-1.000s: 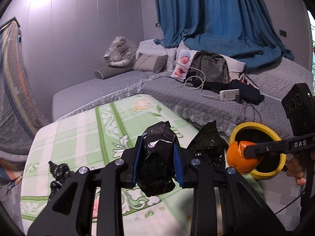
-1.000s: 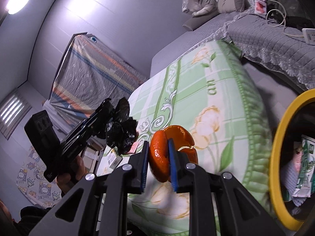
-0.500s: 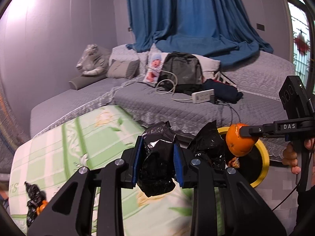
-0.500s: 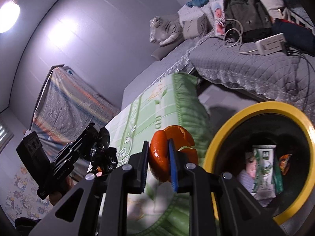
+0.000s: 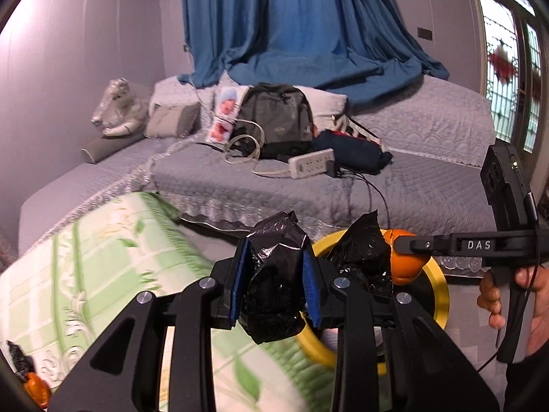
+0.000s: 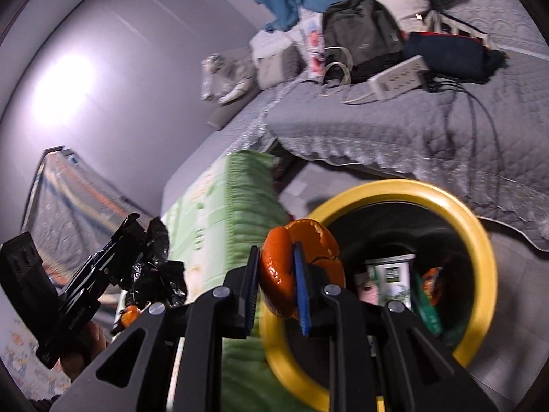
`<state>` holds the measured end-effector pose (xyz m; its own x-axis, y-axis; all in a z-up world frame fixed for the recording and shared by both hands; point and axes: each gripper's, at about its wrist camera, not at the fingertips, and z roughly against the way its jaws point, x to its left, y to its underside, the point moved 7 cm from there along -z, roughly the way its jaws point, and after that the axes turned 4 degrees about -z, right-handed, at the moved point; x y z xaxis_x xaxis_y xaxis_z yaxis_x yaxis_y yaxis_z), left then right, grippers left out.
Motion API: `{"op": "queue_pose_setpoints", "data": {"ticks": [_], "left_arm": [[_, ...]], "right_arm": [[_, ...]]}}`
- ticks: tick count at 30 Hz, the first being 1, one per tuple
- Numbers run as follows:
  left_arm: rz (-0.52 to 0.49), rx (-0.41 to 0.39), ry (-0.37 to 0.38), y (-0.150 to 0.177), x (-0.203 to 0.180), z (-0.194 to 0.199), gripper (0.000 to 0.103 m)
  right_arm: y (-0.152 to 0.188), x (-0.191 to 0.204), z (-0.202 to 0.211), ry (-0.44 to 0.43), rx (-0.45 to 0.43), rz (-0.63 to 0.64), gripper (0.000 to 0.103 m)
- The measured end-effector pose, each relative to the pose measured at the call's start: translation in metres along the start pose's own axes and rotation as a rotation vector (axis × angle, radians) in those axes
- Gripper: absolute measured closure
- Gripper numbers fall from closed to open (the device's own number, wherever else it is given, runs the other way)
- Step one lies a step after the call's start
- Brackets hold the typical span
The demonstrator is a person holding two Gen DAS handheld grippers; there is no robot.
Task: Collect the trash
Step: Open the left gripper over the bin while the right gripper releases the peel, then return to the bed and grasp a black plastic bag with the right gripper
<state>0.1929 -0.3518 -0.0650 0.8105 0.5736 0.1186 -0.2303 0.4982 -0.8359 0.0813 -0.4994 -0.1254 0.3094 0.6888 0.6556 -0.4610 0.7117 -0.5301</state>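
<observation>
Left gripper (image 5: 274, 286) is being kept clenched on crumpled black plastic (image 5: 274, 295): light, soft, slippery, best pinched mid-bulk as here. Right gripper (image 6: 276, 286) is being kept clamped on orange peel (image 6: 298, 271), held over the yellow-rimmed bin (image 6: 480, 250): light, limp, tearable. More scraps (image 5: 31, 382) are lying on the green-quilted bench (image 5: 85, 274). Grey bed (image 5: 411, 192) and blue curtain (image 5: 308, 27) are standing beyond.

Open bin mouth (image 6: 483, 250) beside green-covered table (image 6: 236, 213)
</observation>
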Motion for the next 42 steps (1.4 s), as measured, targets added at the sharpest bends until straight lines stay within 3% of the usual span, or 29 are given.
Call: {"op": "queue_pose_setpoints", "data": {"ticks": [6,8,9,10,11,12,13,18,23,26,30,35,38,42], "left_arm": [[0.047,0.086,0.072,0.009,-0.022,-0.059,0.074],[0.069,0.104,0.095,0.014,-0.023,-0.071,0.069],[0.077,0.11,0.095,0.017,-0.024,-0.074,0.055],[0.088,0.113,0.076,0.019,-0.022,-0.075,0.033],[0.094,0.108,0.06,0.02,-0.02,-0.073,0.023],[0.109,0.092,0.036,0.02,-0.015,-0.069,0.012],[0.126,0.081,0.022,0.021,-0.009,-0.064,0.011],[0.251,0.051,-0.069,0.03,0.049,-0.029,0.008],[0.33,-0.043,-0.202,0.047,0.117,0.046,0.008],[0.35,-0.071,-0.346,0.075,0.163,0.102,0.008],[0.424,-0.077,-0.547,0.141,0.226,0.186,0.008],[0.554,-0.028,-0.727,0.224,0.278,0.268,0.008],[0.651,0.012,-0.779,0.272,0.298,0.305,0.008],[0.753,-0.003,-0.8,0.311,0.315,0.338,0.008]], "right_arm": [[-0.002,-0.042,-0.014,0.087,0.008,-0.07,0.085],[-0.001,-0.057,-0.017,0.119,0.012,-0.1,0.082],[-0.001,-0.064,-0.018,0.134,0.017,-0.112,0.082],[0.0,-0.07,-0.017,0.151,0.016,-0.124,0.072],[0.001,-0.074,-0.015,0.168,0.01,-0.136,0.052],[0.001,-0.081,-0.01,0.192,-0.008,-0.153,0.042],[0.001,-0.084,-0.005,0.206,-0.027,-0.161,0.034],[0.003,-0.067,0.01,0.23,-0.063,-0.053,0.032],[0.016,0.02,-0.011,0.091,0.006,0.189,0.026],[0.03,0.091,-0.031,-0.007,0.068,0.354,0.026],[0.077,0.211,-0.082,-0.193,0.24,0.574,0.023],[0.158,0.347,-0.162,-0.334,0.478,0.817,0.024],[0.196,0.406,-0.218,-0.352,0.611,0.851,0.024],[0.245,0.457,-0.288,-0.279,0.713,0.888,0.024]]}}
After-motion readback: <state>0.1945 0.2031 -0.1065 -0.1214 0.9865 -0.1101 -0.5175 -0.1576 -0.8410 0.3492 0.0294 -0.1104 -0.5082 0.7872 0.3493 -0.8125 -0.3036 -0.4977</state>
